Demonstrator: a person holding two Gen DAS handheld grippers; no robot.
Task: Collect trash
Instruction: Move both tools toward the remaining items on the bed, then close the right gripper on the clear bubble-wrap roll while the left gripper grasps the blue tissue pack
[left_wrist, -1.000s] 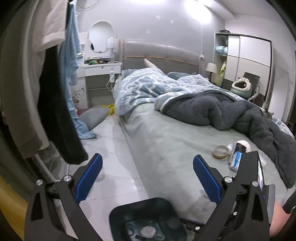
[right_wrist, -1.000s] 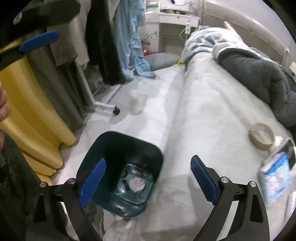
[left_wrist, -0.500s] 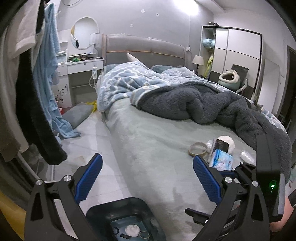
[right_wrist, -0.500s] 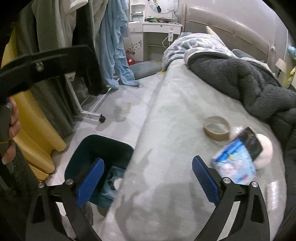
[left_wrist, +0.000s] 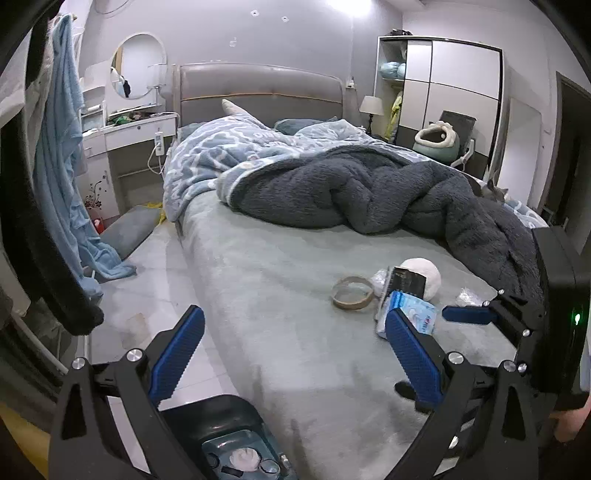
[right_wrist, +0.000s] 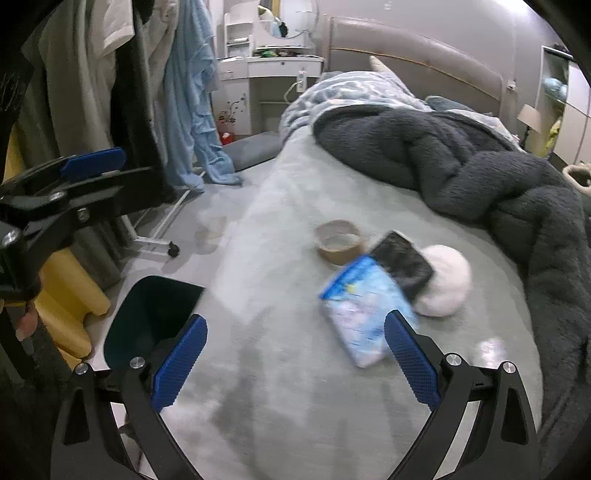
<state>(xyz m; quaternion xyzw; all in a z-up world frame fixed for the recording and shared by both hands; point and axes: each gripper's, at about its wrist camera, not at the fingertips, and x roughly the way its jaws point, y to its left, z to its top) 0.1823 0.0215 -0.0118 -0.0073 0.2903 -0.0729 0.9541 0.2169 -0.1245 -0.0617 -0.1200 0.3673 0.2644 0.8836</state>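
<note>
Several bits of trash lie together on the grey bed sheet: a brown tape roll (left_wrist: 352, 292) (right_wrist: 338, 242), a blue-and-white packet (left_wrist: 410, 317) (right_wrist: 364, 306), a black wrapper (left_wrist: 408, 282) (right_wrist: 404, 260), a white fluffy ball (left_wrist: 430, 275) (right_wrist: 447, 286) and a crumpled clear plastic (left_wrist: 467, 296). A dark teal bin (left_wrist: 229, 410) (right_wrist: 155, 314) stands on the floor against the bed, with a white wad inside. My left gripper (left_wrist: 291, 332) is open above the bed edge and bin. My right gripper (right_wrist: 295, 332) is open and empty, just short of the packet.
A heaped dark grey blanket (left_wrist: 369, 188) covers the far half of the bed. Clothes hang on a wheeled rack (right_wrist: 110, 92) to the left, with a yellow object (right_wrist: 66, 291) below. A grey pillow (left_wrist: 127, 229) lies on the floor by the dresser (left_wrist: 129, 147).
Both views have swung up from the bin toward the bed. The right gripper has moved over the sheet, closer to the trash pile. Both stay open.
</note>
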